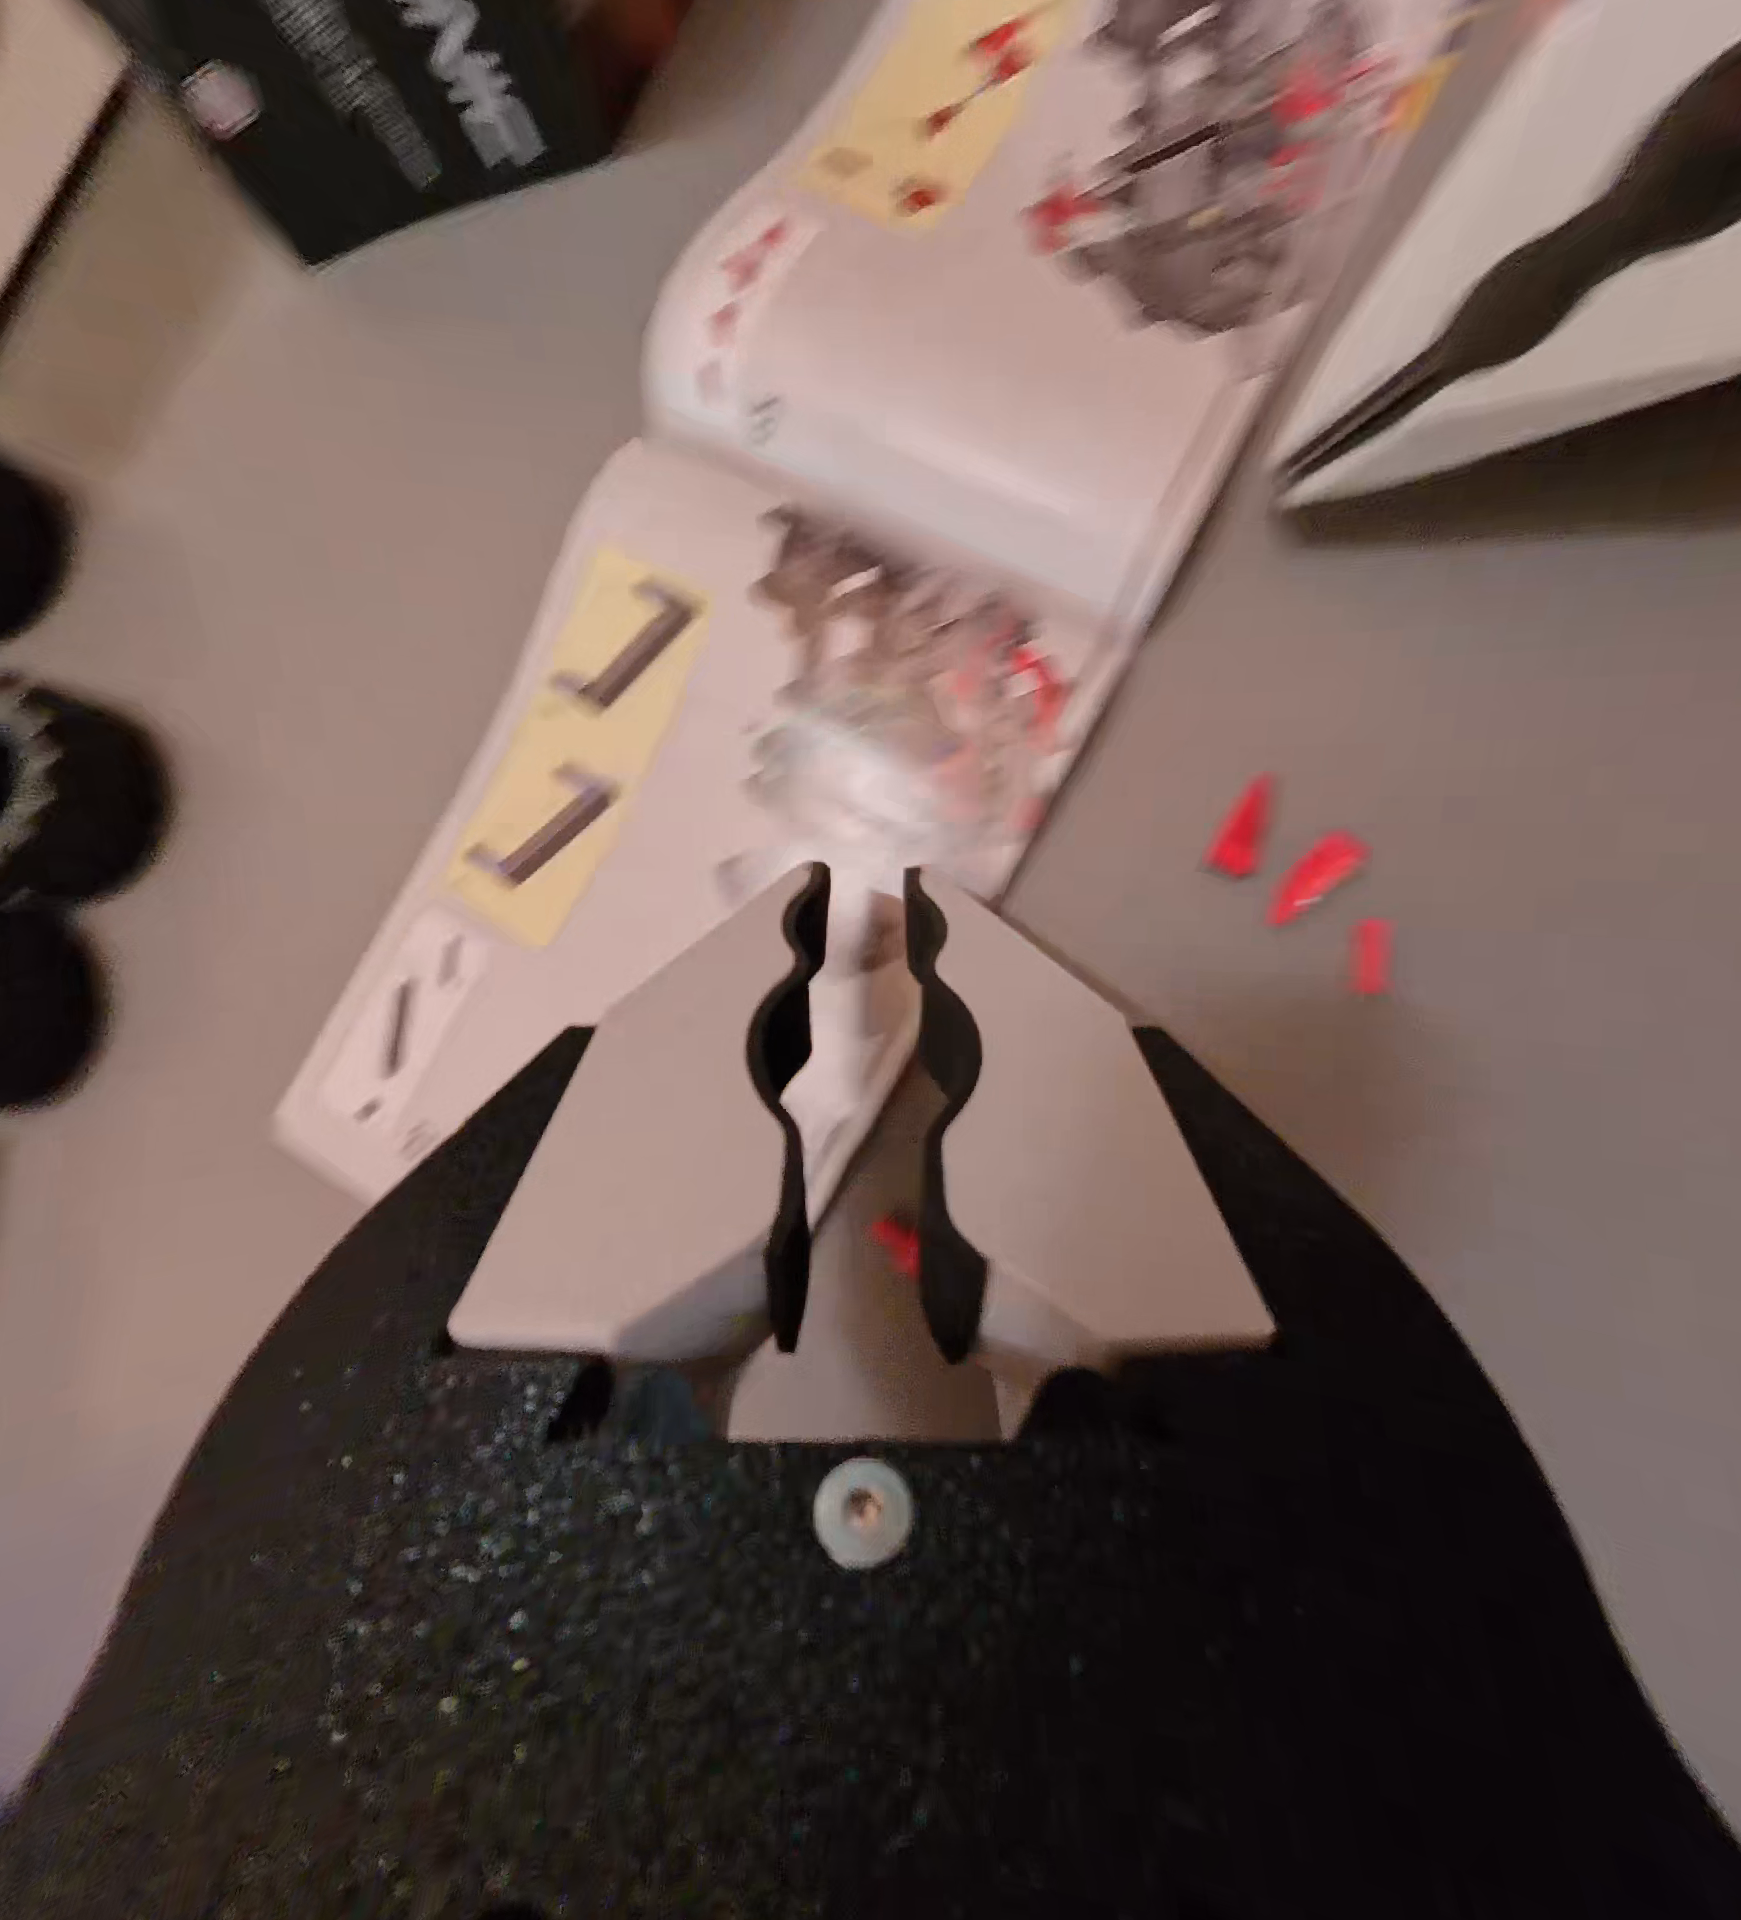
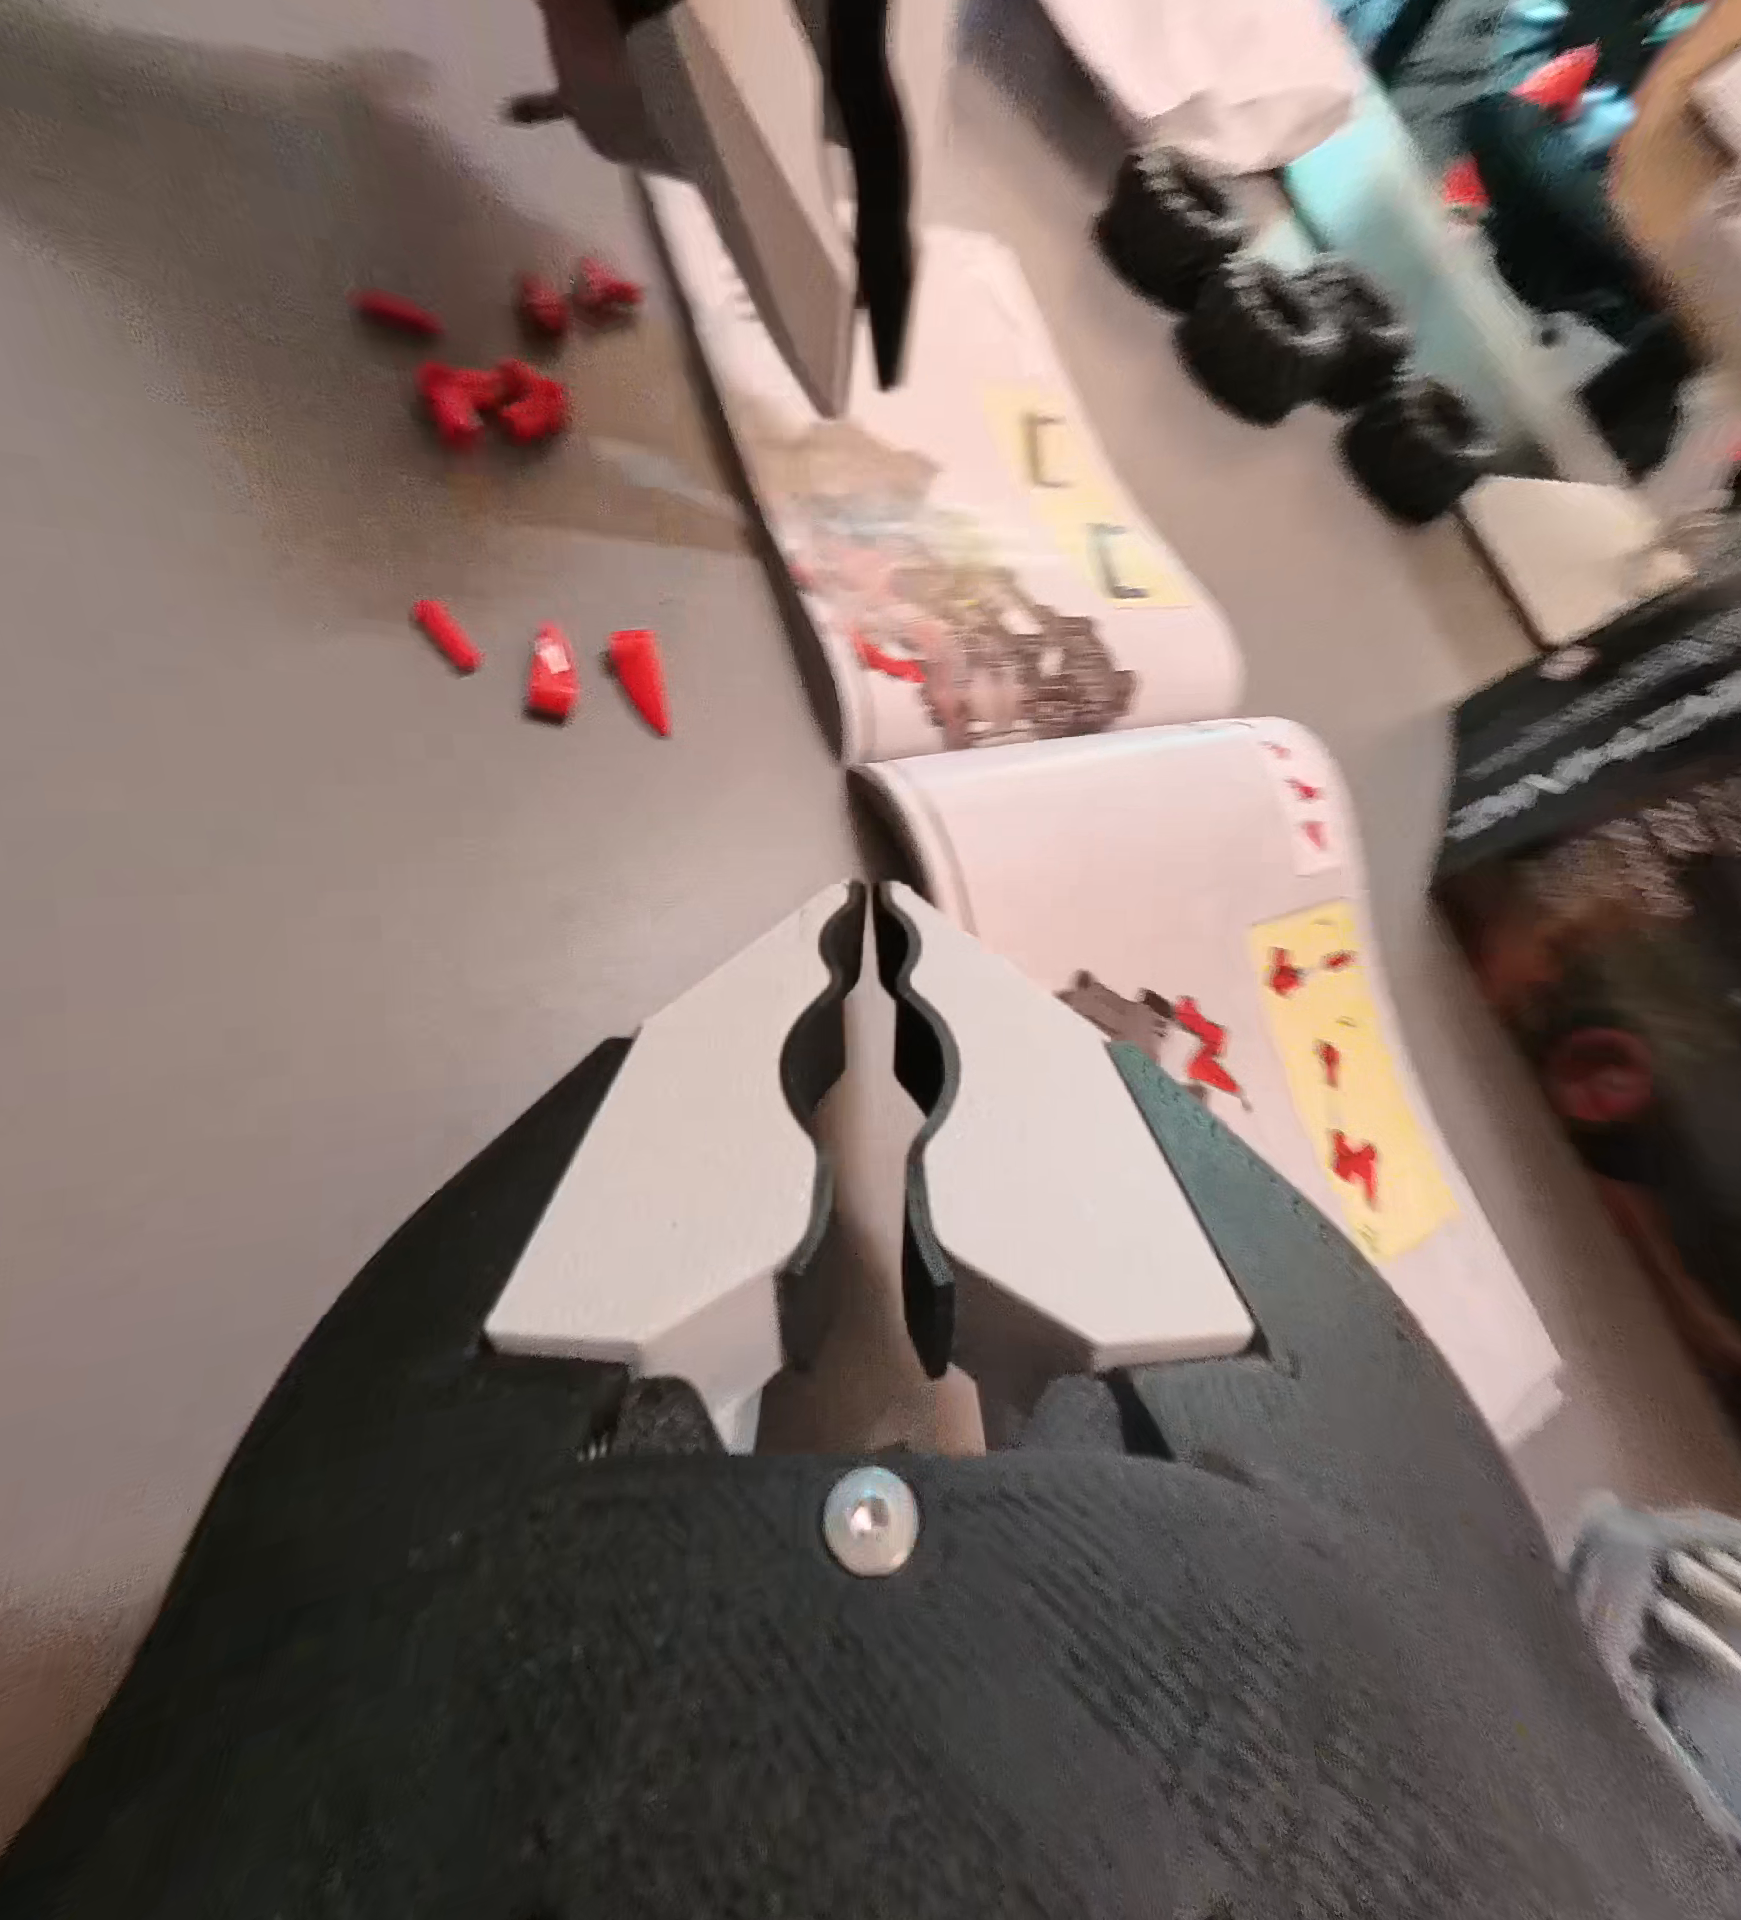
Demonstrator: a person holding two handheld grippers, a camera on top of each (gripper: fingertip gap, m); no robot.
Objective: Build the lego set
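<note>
An open instruction booklet (image 1: 897, 416) lies on the grey table; it also shows in the right wrist view (image 2: 1105, 862). My left gripper (image 1: 868, 883) hovers over the booklet's near page, jaws a narrow gap apart, with nothing clearly between them. It shows far off in the right wrist view (image 2: 855, 390). My right gripper (image 2: 868, 894) is shut and empty beside the booklet's spine; it shows at the top right of the left wrist view (image 1: 1365, 416). Three loose red pieces (image 1: 1313, 873) lie right of the booklet, also in the right wrist view (image 2: 549, 670). A pile of red pieces (image 2: 492, 400) lies farther off.
Black tyres (image 1: 14, 790) stand left of the booklet, also seen in the right wrist view (image 2: 1281, 332). A black box (image 1: 378, 104) lies beyond it. A pale tray of dark and red parts (image 2: 1531, 156) sits at the far right. Both views are motion-blurred. The grippers' ends are close to 12 cm from one another.
</note>
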